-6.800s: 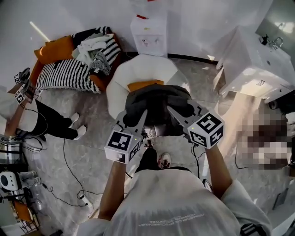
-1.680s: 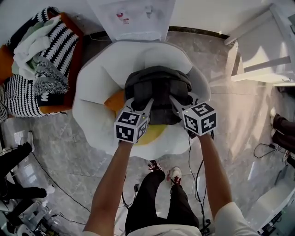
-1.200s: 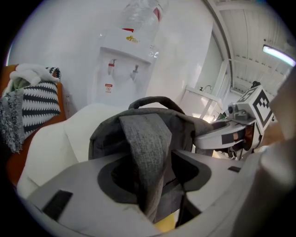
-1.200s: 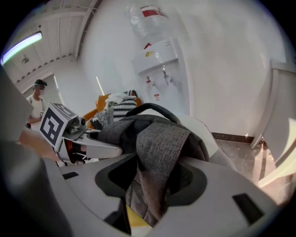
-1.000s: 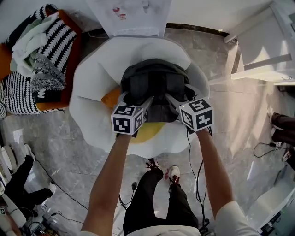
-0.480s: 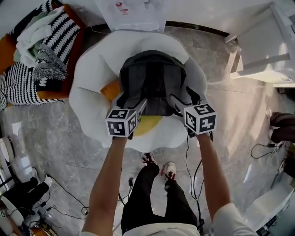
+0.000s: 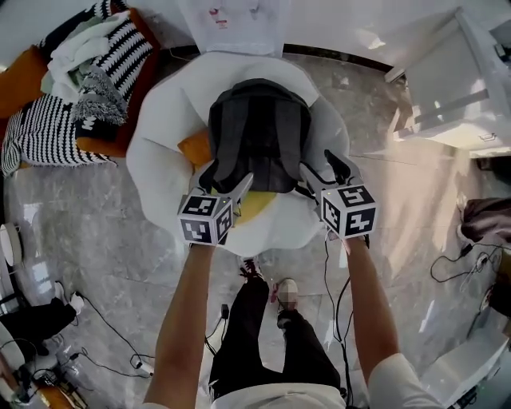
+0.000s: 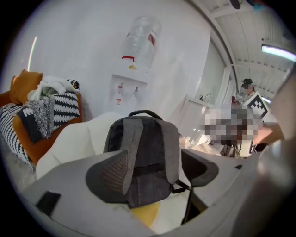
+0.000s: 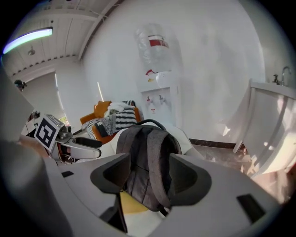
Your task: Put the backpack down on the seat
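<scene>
The dark grey backpack [image 7: 259, 132] stands upright on the white round seat [image 7: 160, 164], straps facing me, its base on a yellow cushion [image 7: 254, 204]. My left gripper [image 7: 226, 185] is open just short of the bag's lower left corner and touches nothing; its jaws have just been opening. To the bag's lower right my right gripper [image 7: 327, 172] is open too, its jaws having just closed slightly with nothing between them. The left gripper view shows the backpack [image 8: 148, 139] beyond the left gripper [image 8: 155, 169]. In the right gripper view the backpack [image 9: 148, 152] stands past the right gripper [image 9: 149, 176].
A water dispenser [image 7: 239, 17] stands against the wall behind the seat. An orange armchair [image 7: 108, 144] piled with striped cushions and clothes is at the left. A white cabinet [image 7: 459, 80] is at the right. Cables [image 7: 120, 319] trail over the marble floor.
Both grippers have let go of the backpack's sides and drawn back toward me and upward. The backpack stays upright on the seat.
</scene>
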A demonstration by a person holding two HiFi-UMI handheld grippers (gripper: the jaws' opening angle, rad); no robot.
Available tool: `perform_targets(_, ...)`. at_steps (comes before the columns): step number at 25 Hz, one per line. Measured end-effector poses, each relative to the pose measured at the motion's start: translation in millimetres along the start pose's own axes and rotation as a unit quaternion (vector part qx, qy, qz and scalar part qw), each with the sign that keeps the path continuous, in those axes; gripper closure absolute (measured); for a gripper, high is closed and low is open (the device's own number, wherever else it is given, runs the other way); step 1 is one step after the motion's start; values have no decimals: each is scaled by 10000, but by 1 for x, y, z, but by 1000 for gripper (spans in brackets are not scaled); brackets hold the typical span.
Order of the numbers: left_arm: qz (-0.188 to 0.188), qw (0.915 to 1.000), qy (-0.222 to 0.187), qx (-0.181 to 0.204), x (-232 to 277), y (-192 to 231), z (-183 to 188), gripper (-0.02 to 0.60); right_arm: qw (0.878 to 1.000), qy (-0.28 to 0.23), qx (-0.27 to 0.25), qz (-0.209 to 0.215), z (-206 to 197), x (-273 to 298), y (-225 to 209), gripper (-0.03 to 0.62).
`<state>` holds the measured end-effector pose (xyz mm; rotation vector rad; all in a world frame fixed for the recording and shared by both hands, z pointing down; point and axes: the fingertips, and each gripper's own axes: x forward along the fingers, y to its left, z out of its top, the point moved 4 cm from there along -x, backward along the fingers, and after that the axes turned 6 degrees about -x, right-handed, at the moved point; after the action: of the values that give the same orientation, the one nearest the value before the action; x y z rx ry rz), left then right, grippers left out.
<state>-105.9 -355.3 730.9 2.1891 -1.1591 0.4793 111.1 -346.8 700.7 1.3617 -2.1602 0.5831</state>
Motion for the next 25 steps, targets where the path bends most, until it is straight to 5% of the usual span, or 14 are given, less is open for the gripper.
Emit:
perform_targets(6, 35, 9996, -281, -46, -35, -29, 2, 196, 9996, 11, -264, 116, -1, -39, 14, 333)
perform_targets(13, 153, 9984, -432, 327, -74, -67, -5, 209, 9987, -178, -282, 396, 3, -85, 38, 393)
perform_targets(25, 355, 9942, -904, 461, -151, -122, 9, 428, 9961, -372, -575, 555, 17, -165, 70, 525)
